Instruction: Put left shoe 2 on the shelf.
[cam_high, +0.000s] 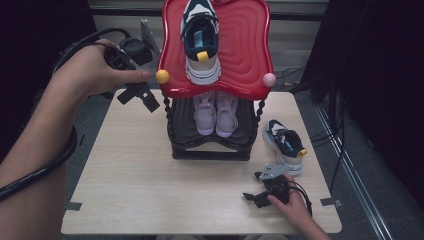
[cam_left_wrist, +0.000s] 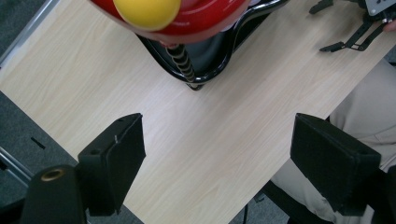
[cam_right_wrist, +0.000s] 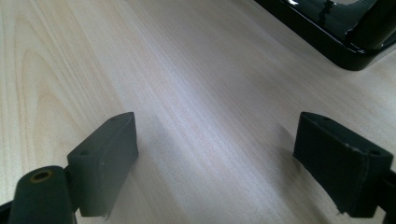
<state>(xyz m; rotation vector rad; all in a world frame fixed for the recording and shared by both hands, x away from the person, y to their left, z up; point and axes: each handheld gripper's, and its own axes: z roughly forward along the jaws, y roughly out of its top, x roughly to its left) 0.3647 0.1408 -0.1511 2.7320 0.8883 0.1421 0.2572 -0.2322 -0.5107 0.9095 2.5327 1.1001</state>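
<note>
A two-tier shoe rack stands at the middle back of the table, with a red top shelf (cam_high: 242, 55) and a black lower shelf (cam_high: 210, 150). One navy-and-white sneaker (cam_high: 201, 45) lies on the red shelf. Its match (cam_high: 285, 142) sits on the table to the right of the rack. A pair of pale pink shoes (cam_high: 216, 112) fills the lower shelf. My left gripper (cam_high: 139, 100) (cam_left_wrist: 219, 135) hovers open and empty beside the rack's yellow knob (cam_high: 162, 76) (cam_left_wrist: 147, 11). Low over the table, my right gripper (cam_high: 251, 186) (cam_right_wrist: 217, 135) is open, just in front of the loose sneaker.
The light wooden table (cam_high: 140, 170) has bare room to the left of and in front of the rack. A pink knob (cam_high: 269, 79) marks the red shelf's right corner. A twisted black post (cam_left_wrist: 183, 63) carries the shelf. Cables lie on the floor to the right (cam_high: 345, 150).
</note>
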